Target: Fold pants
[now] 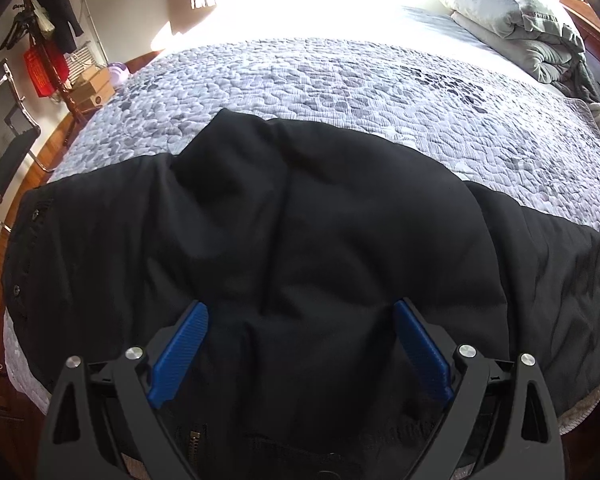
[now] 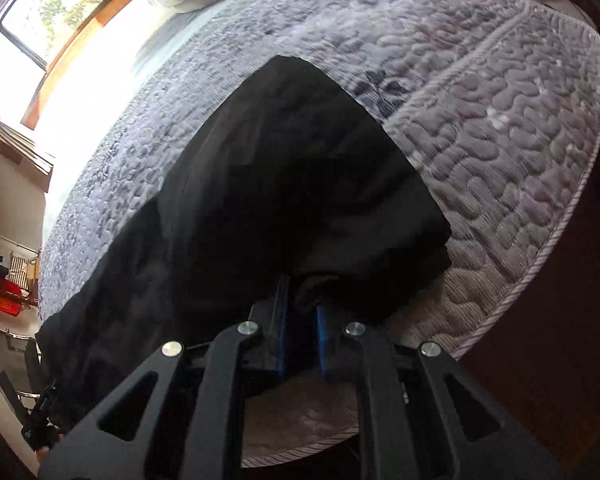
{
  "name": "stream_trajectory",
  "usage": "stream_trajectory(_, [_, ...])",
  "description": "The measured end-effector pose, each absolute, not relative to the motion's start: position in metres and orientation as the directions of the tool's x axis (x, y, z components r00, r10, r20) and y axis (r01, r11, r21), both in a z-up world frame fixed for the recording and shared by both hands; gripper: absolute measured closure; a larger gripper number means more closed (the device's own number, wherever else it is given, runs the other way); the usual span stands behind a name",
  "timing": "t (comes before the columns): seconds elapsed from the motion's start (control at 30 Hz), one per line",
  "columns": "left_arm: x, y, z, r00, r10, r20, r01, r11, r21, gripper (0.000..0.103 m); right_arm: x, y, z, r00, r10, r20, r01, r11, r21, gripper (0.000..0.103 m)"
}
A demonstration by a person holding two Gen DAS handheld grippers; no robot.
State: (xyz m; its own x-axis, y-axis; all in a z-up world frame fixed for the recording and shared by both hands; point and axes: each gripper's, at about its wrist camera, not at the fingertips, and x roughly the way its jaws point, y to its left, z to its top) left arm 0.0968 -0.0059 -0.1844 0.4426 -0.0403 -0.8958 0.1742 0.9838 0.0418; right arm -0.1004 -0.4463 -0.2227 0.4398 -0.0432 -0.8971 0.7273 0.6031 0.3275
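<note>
Lying across the near edge of the quilted grey bedspread (image 1: 340, 80), the black pants (image 1: 300, 220) showed no readable label or brand; only a zipper (image 1: 198, 440) and two small snaps (image 1: 16, 290) stood out. The left gripper (image 1: 300, 320) hovered over the cloth with its blue fingers (image 1: 180, 344) spread wide apart, pants between and beneath them. The right gripper (image 2: 300, 312) had its fingers drawn close together, clamped on a bunched fold of the pants at the bed's corner.
</note>
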Motion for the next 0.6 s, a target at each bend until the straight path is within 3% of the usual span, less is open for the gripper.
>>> stream_trajectory(0.17, [0.094,0.000,-0.181,0.433,-0.051,-0.900,0.163,0.986,0.023,0.009,-0.097,-0.432,-0.227,0.394,-0.081,-0.916,0.709,0.660,0.247,0.089])
stream_trajectory(0.3, [0.087,0.013,-0.173,0.437,-0.067,-0.897,0.124,0.992,-0.014,0.009,-0.096,-0.411,-0.208,0.333,-0.172,-0.927,0.702,0.702,0.122,0.060])
stream_trajectory(0.4, [0.077,0.026,-0.164,0.442,-0.075,-0.894,0.106,0.994,-0.031,0.009,-0.102,-0.392,-0.188,0.316,-0.275,-0.908,0.683,0.730,0.016,0.059])
stream_trajectory(0.5, [0.066,0.034,-0.158,0.433,-0.081,-0.898,0.115,0.993,-0.034,0.009,-0.101,-0.375,-0.175,0.371,-0.223,-0.901,0.623,0.780,0.063,0.058])
stream_trajectory(0.6, [0.057,0.031,-0.156,0.414,-0.115,-0.903,0.147,0.987,-0.059,0.009,-0.091,-0.357,-0.173,0.427,-0.061,-0.902,0.552,0.808,0.207,0.058])
